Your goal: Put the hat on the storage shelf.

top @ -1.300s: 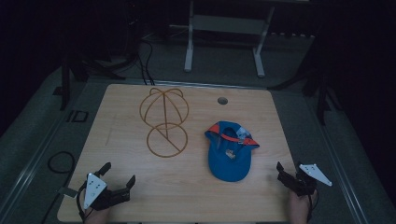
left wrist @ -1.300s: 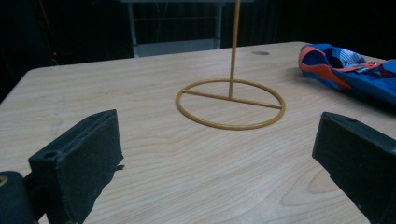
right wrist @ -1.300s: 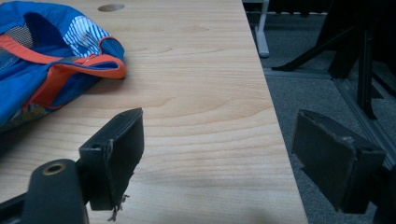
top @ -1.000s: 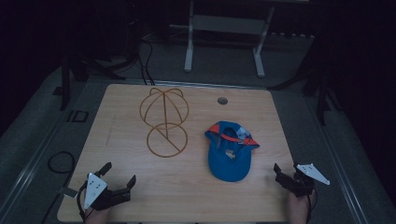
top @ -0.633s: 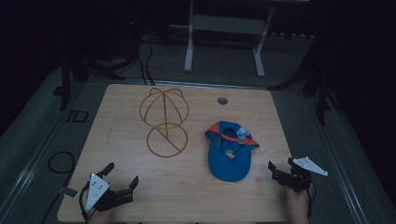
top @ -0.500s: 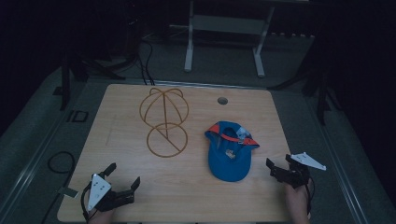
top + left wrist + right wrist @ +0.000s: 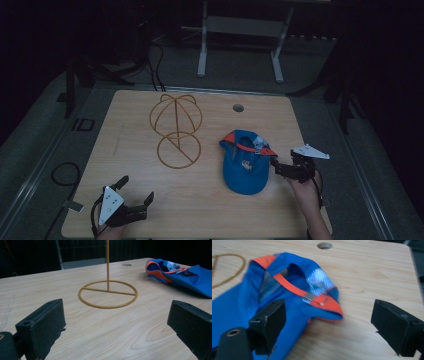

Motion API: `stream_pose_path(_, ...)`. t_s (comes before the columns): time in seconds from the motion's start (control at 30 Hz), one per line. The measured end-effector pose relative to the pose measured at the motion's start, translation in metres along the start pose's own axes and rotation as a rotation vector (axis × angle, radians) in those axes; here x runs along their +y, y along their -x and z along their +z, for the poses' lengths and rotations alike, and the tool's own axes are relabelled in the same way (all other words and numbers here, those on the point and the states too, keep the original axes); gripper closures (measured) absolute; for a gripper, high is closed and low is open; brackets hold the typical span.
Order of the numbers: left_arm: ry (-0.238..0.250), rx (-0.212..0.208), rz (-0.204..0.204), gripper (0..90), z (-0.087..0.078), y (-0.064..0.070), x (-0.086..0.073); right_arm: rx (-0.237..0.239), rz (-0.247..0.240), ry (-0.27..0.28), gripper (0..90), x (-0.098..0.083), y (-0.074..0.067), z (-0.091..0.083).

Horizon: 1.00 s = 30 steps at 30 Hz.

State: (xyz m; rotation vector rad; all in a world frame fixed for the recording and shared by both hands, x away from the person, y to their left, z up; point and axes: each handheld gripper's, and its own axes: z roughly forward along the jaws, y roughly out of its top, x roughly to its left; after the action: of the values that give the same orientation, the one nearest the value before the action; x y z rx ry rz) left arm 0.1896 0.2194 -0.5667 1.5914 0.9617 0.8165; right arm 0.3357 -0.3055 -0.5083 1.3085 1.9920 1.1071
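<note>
Jaws wide on both your grippers: right gripper just beside the blue cap; left gripper well short of the wire stand.

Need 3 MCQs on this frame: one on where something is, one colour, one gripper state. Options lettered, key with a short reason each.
1. Where does the cap lie relative to the wire stand, seen from the high view?
A. To its right
B. To its left
C. Hung on top of it

2. What colour is most of the cap?
A. Green
B. Blue
C. White

3. How does the right gripper stand?
A. Shut on the cap
B. Shut, holding nothing
C. Open, at the cap's edge

Key:
1. A: the high view shows the cap flat on the table, right of the stand.
2. B: the crown and brim are blue, with orange trim at the back opening.
3. C: the right gripper view shows its jaws wide apart, one jaw over the blue fabric, nothing clamped.
</note>
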Motion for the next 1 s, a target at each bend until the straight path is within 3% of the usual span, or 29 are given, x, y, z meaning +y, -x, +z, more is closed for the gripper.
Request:
stream_pose_path(0.03,0.000,0.000,0.000,1.8,0.000,0.000,0.000,0.000,0.000,0.000,12.7,0.000,0.000,0.000)
stream_pose_path(0.07,0.000,-0.001,0.006,1.8,0.000,0.001,0.000,0.042,0.009,-0.003,12.4,0.003,-0.002,0.005)
stream_pose_path(0.27,-0.008,-0.015,-0.014,1.8,0.000,0.000,0.001,0.067,0.006,-0.007,14.7,0.017,-0.009,0.022)
stream_pose_path(0.4,-0.015,-0.021,-0.028,1.8,0.000,-0.001,0.001,0.072,-0.001,-0.004,15.0,0.026,-0.010,0.031)
stream_pose_path(0.57,-0.016,-0.024,-0.033,1.8,0.000,0.001,0.002,0.072,-0.029,-0.019,22.2,0.036,-0.009,0.044)
stream_pose_path(0.63,-0.028,-0.026,-0.031,1.8,0.000,0.001,0.003,0.077,-0.034,-0.024,22.2,0.037,-0.009,0.047)
stream_pose_path(0.67,-0.065,-0.026,-0.022,1.8,0.001,0.002,0.004,0.075,-0.039,-0.031,23.9,0.038,-0.008,0.050)
stream_pose_path(0.73,-0.075,-0.012,-0.007,2.6,0.001,0.004,0.005,0.065,-0.082,-0.071,28.3,0.039,-0.008,0.061)
stream_pose_path(1.0,-0.078,-0.055,-0.008,2.6,0.001,0.008,0.007,0.052,-0.043,-0.117,31.5,0.036,0.004,0.090)
